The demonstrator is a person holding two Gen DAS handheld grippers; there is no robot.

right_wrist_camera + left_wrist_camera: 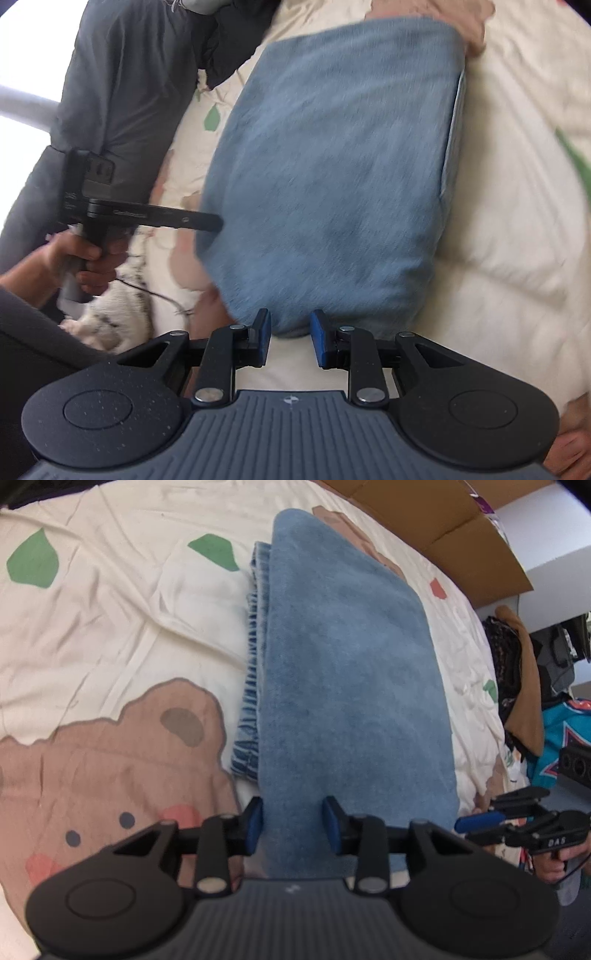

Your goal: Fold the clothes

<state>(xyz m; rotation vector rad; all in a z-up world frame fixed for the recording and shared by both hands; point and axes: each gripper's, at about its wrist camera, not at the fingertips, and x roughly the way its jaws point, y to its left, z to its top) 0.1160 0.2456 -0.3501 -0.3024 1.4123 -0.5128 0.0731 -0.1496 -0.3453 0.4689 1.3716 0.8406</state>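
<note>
Folded jeans (343, 672) lying flat on the bed (110, 609), elastic waistband peeking out on one side. Left tongs (291, 825) spread w/ the near denim edge between the pads, not squeezing by the look of it. Right tongs (290, 338) also spread, straddling the other near corner, no pinch yet. Risk imo: closing on just the top layer, then lifting = fold slides apart. Only writing readable: "DAS" on the right tongs' body, left-cam view.
</note>
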